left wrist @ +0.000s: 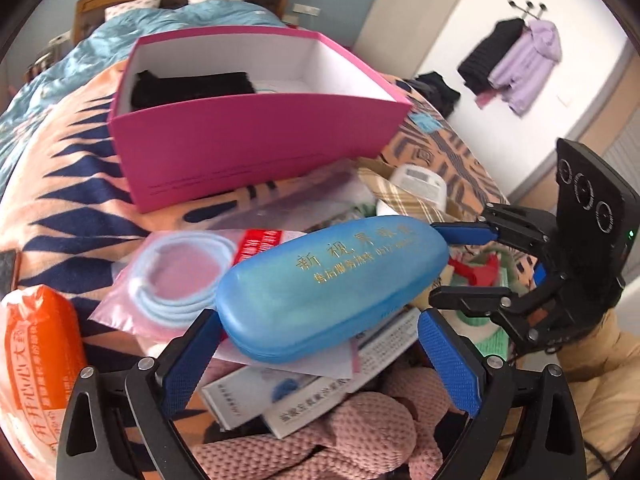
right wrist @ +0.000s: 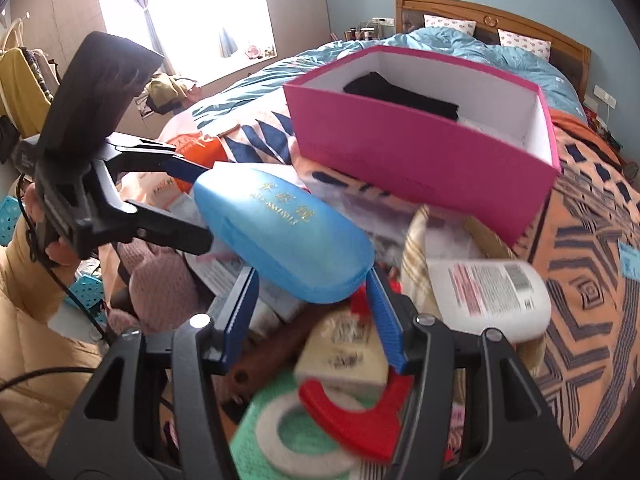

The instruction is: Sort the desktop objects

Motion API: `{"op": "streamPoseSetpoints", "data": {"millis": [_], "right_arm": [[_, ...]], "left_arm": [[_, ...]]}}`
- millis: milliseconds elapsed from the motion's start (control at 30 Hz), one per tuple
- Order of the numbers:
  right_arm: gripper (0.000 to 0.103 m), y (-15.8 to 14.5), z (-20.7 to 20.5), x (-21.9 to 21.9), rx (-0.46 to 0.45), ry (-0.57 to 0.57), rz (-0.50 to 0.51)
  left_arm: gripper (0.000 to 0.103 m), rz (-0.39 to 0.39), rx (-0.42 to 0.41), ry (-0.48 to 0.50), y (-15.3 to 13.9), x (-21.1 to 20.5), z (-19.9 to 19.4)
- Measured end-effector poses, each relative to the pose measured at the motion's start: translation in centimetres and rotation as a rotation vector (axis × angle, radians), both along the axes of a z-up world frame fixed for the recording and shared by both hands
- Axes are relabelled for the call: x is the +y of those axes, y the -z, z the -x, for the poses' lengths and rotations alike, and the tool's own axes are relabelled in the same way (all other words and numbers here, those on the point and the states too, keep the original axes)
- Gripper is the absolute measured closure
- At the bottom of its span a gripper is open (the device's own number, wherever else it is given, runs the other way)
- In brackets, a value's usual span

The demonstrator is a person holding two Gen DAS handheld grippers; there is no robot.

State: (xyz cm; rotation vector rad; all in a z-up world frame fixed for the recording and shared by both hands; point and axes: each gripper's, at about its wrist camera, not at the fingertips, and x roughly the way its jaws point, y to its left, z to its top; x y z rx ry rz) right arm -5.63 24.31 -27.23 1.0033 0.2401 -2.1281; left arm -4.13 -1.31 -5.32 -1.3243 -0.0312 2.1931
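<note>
Gold Chinese lettering "新视界眼镜" on blue glasses case (left wrist: 332,288), "开开心心大…" on orange packet (left wrist: 40,356)

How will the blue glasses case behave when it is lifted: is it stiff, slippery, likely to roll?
The blue glasses case looks like a hard shell, so it probably keeps its shape. Its glossy, rounded surface may slip; the left gripper and right gripper each hold one end. If set on the soft, uneven clutter, it could rock or slide.
</note>
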Motion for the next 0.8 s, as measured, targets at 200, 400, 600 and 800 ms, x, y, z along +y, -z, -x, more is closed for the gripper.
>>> {"op": "streamPoseSetpoints", "data": {"millis": [200, 400, 600, 800], "right_arm": [[0.045, 0.8, 0.0, 1.0, -0.05, 0.01, 0.013], [0.045, 0.9, 2.2, 2.5, -0.224, 0.073, 0.179], [0.049, 0.6, 3.9, 3.2, -0.312, 0.162, 0.279], [0.061, 0.5, 4.7, 2.1, -0.273, 0.234, 0.197]], "left_arm": [[0.0, -0.015, -0.029, 0.033, 0.0, 0.3, 0.5], [0.0, -0.112, -0.118, 0.021, 0.0, -1.3, 2.7], [0.0, -0.125, -0.176, 0.001, 0.9, -1.4, 4.9], [0.0, -0.07, -0.177, 0.005, 1.4, -0.5, 6.0]]}}
